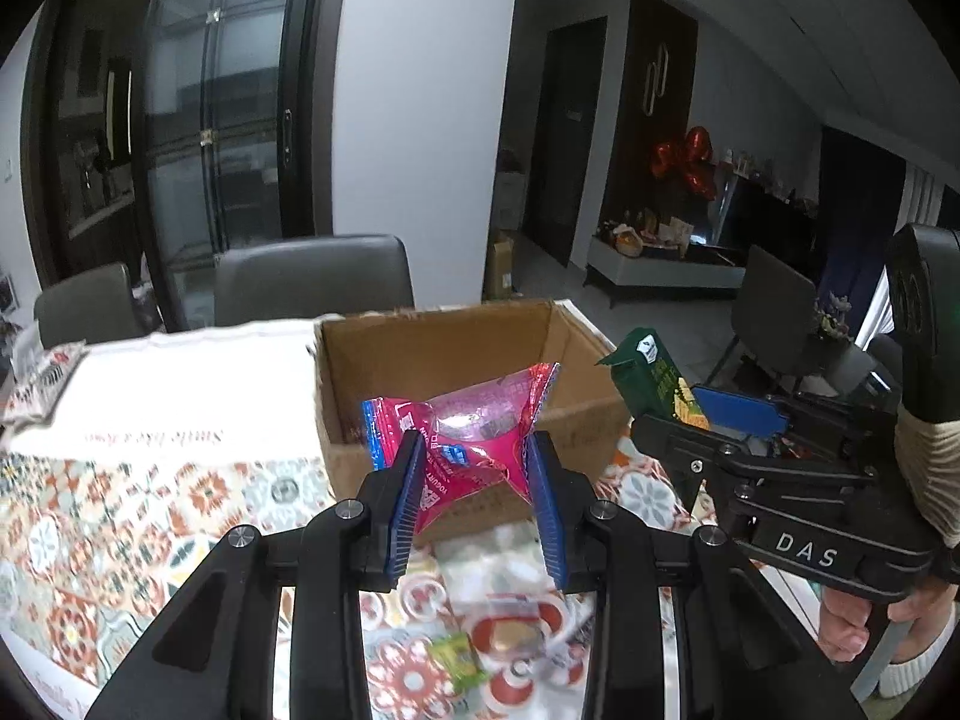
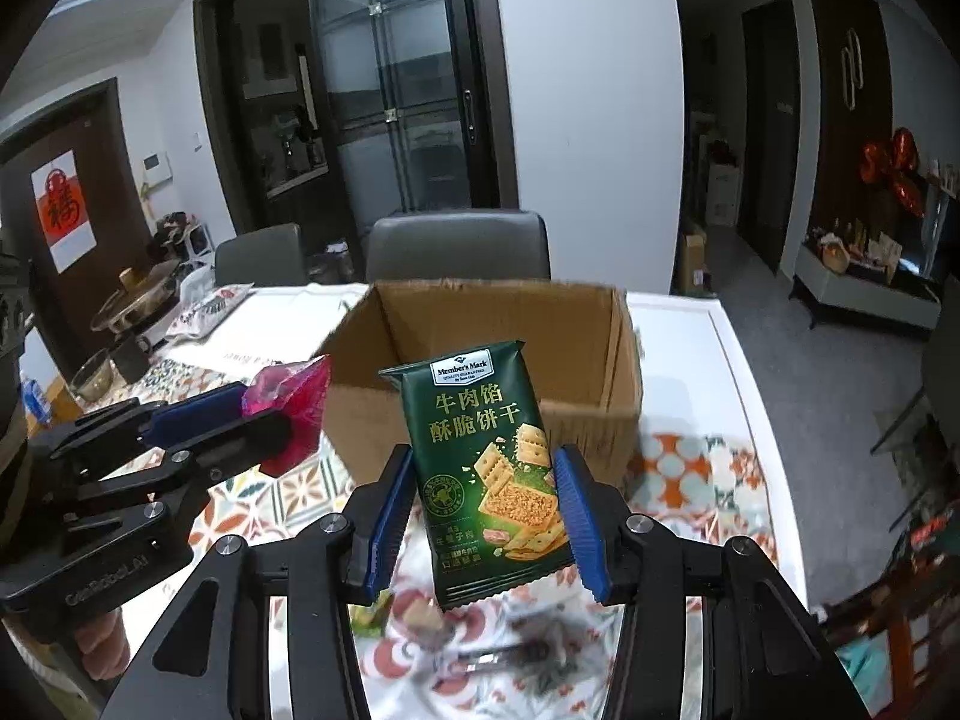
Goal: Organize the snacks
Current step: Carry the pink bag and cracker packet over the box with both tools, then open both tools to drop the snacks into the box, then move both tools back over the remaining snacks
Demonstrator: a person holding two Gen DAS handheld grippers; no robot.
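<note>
My left gripper (image 1: 474,468) is shut on a pink snack packet (image 1: 474,438) and holds it above the table, just in front of an open cardboard box (image 1: 444,342). My right gripper (image 2: 486,492) is shut on a green cracker packet (image 2: 486,468), held upright in front of the same box (image 2: 498,324). In the left wrist view the right gripper (image 1: 708,420) and the green packet (image 1: 654,378) sit to the right of the box. In the right wrist view the left gripper (image 2: 264,414) and the pink packet (image 2: 294,408) sit at the left.
Loose snacks lie on the patterned tablecloth (image 1: 120,510) below the grippers, among them a small green packet (image 1: 459,660). Two grey chairs (image 2: 459,246) stand behind the table. A pot and bowls (image 2: 132,300) stand at the table's far left.
</note>
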